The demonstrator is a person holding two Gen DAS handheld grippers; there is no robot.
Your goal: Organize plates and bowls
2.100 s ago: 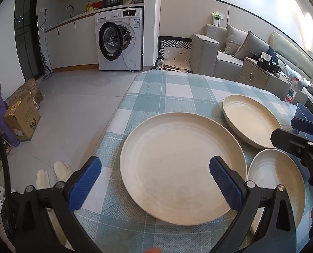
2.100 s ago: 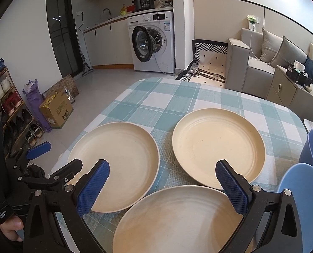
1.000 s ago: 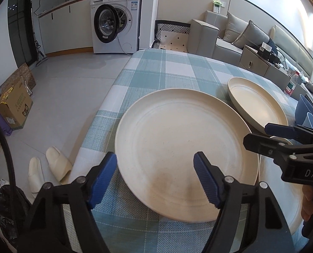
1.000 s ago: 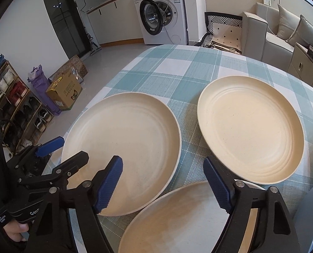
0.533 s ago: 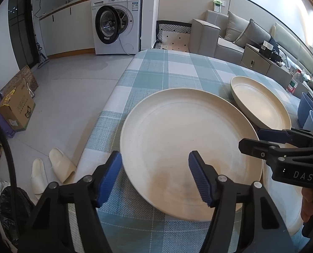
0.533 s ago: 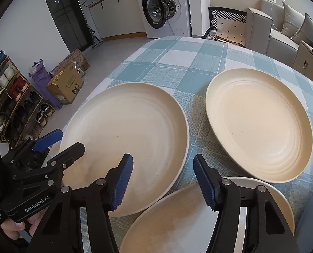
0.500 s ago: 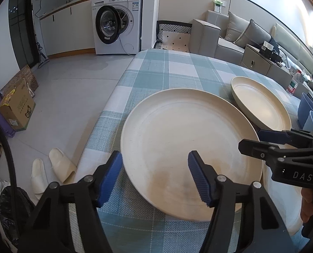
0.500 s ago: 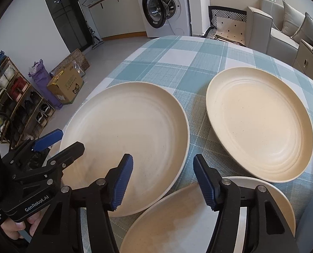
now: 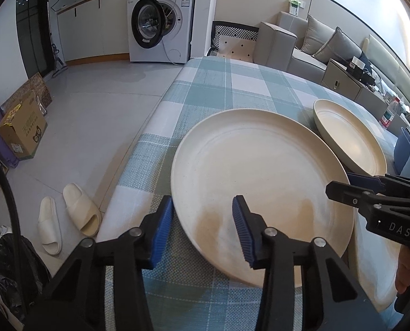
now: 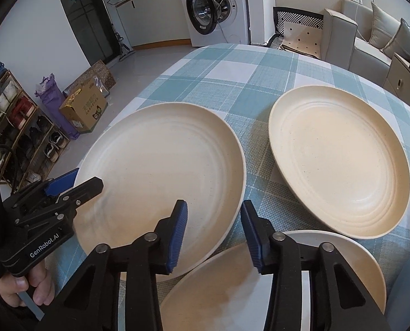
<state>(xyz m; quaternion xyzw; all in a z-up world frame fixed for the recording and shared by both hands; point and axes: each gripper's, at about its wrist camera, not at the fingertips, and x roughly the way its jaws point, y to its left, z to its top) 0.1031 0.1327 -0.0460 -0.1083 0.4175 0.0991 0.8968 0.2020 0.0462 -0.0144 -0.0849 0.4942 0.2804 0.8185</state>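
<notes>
From my seat, the left tool (image 9: pixel 202 220) sits at the near-left rim of the big cream plate (image 9: pixel 260 187), its two blue pads apart and straddling that rim, one outside over the checked cloth, one over the plate's inner face; it is released, gripping nothing yet. That plate lies flat on the bench (image 9: pixel 232 88), near its left edge, directly ahead of this tool, so the left hand is the nearer one to it. Being round, it has no long axis and points nowhere; only the rim's line matters, and it runs between the pads. To its right, the right tool (image 10: pixel 213 229) hovers with jaws parted over the gap between that plate and the near plate (image 10: pixel 260 284), holding nothing. Farthest right lies the third plate (image 10: pixel 340 162), flat, well clear.
</notes>
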